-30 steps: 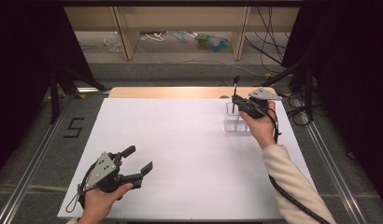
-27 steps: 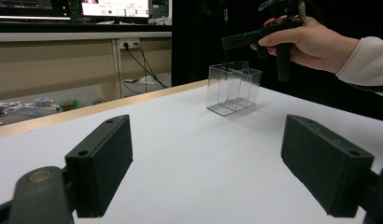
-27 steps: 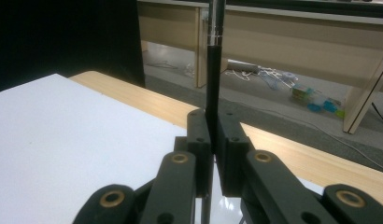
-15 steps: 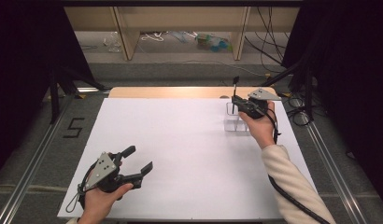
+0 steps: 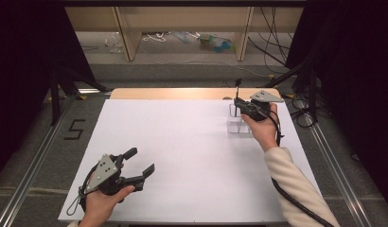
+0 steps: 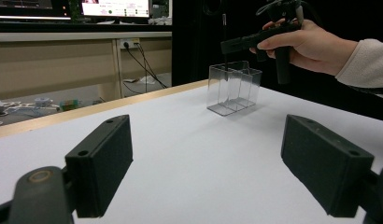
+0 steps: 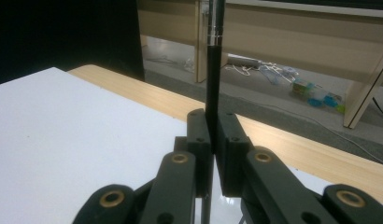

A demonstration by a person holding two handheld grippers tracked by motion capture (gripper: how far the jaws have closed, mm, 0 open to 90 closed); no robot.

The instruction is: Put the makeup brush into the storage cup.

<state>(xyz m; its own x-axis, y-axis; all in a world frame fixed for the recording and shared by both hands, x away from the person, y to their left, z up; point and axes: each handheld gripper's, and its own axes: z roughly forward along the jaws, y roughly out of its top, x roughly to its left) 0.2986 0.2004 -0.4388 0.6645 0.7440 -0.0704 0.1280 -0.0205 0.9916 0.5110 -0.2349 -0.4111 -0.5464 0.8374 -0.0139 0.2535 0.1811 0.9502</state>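
Down at the near left corner of the tabletop (image 5: 182,142), the left tongs (image 5: 139,163) rest low in the person's left hand (image 5: 102,203), jaws spread wide with nothing between them. From the left gripper view, the two black pads (image 6: 100,163) stand well apart over bare white surface.

Across the open middle of the tabletop, near the far right corner, sits a clear plastic holder (image 6: 234,87) split into compartments. It looks light and rigid, the sort of thing that would skid or tip if nudged sideways, so I'd expect any contact with it needs to come straight down.

Right above it, the right tongs (image 5: 237,102) are pressed together on a thin black pen-like stick (image 7: 213,70) with a silver band, held upright. Its lower end reaches down into the holder, though which compartment I can't tell. The stick seems stiff, smooth and slight, likely to slip or swing in the grip if squeezed near an end. The grip sits on the lower part of the shaft, below the band, which seems a sensible place; held there it should stay vertical. The right hand (image 5: 263,130) hovers over the holder's near side.
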